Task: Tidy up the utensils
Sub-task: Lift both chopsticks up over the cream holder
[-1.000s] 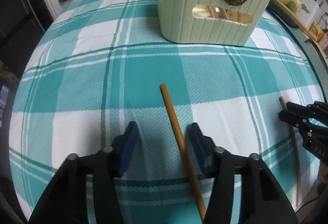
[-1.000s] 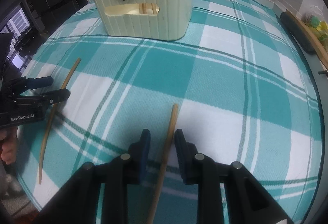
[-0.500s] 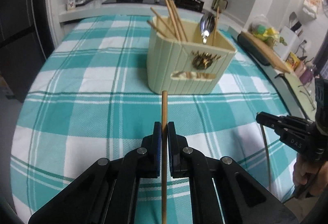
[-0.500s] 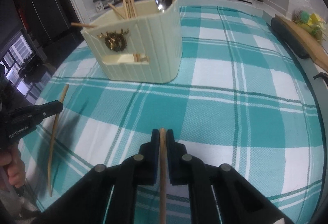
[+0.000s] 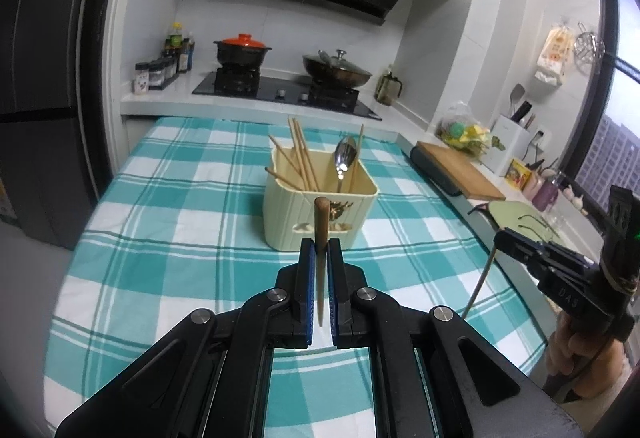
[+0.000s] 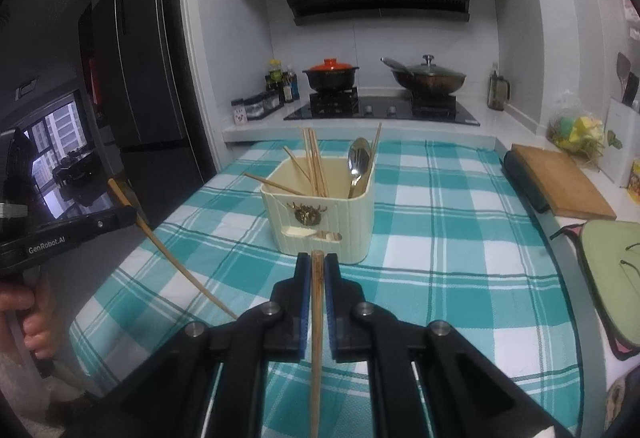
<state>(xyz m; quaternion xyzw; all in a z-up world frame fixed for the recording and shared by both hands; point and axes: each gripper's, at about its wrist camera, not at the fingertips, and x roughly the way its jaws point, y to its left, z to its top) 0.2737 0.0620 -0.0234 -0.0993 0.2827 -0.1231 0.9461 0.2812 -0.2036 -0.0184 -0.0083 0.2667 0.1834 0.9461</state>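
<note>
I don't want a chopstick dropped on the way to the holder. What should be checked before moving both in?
1. Left gripper shut on its chopstick: ok.
2. Right gripper shut on its chopstick: ok.
3. Both chopsticks off the tablecloth: ok.
4. Cream holder upright, top open: ok.
5. Free room among the chopsticks already inside: cannot tell.
6. Spoon sits at the holder's right side, apart from those chopsticks: ok.
</note>
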